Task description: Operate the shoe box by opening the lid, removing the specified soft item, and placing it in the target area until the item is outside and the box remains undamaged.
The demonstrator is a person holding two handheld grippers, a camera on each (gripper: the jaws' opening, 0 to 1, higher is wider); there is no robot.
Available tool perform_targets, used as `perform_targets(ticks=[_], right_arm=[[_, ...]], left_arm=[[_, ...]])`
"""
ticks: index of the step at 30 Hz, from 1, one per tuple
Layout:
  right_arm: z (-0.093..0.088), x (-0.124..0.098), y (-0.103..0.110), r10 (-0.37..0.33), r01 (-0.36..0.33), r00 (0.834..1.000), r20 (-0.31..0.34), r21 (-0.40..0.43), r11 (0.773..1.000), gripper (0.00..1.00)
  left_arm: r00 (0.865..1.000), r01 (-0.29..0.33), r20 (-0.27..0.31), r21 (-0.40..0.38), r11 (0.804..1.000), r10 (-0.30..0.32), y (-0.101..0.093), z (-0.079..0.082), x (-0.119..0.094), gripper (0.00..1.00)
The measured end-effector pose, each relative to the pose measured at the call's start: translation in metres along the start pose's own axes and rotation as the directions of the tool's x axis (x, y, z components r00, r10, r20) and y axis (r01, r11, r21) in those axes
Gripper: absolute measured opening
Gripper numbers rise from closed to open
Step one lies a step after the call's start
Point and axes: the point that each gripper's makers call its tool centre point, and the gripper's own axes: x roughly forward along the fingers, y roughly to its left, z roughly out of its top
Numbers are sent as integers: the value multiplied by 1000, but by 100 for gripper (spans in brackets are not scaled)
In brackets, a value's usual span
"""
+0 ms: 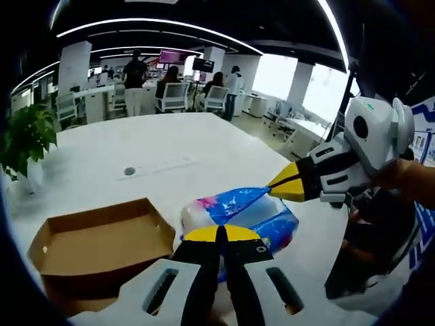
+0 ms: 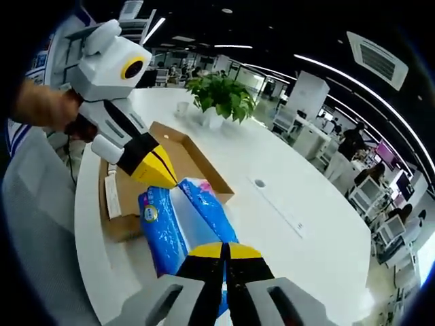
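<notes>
A soft blue and white plastic-wrapped pack (image 1: pixel 272 217) hangs just right of the open brown shoe box (image 1: pixel 102 238), outside it. My left gripper (image 1: pixel 221 231) is shut on the pack's near end. My right gripper (image 1: pixel 275 187) comes in from the right, with its yellow tips shut on the pack's upper edge. In the right gripper view the pack (image 2: pixel 173 224) stretches from my right gripper (image 2: pixel 224 248) to my left gripper (image 2: pixel 170 182), over the table beside the box (image 2: pixel 197 159). The box's inside looks bare. I cannot tell whether the pack touches the table.
The round white table (image 1: pixel 170 156) runs far back, with a small round port (image 1: pixel 129 171) in it. A potted plant (image 1: pixel 27 136) stands near the left edge beyond the box. A person's hand (image 2: pixel 41 105) holds the left gripper. Desks, chairs and people fill the office behind.
</notes>
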Motion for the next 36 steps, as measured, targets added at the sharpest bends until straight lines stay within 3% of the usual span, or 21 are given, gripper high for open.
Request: perform_targets(ticks=[19,36], right_arm=[[-40,-12,-35,-20,20,999,-25,16,1000,0],[-82,-23,-65,-48,50,997,-58,34,998,0]], left_arm=[[1000,27,-2,-33,999,-27,-34,3,42,0],[996,80,-36,-57,995,-83,-70,-6,85,0]])
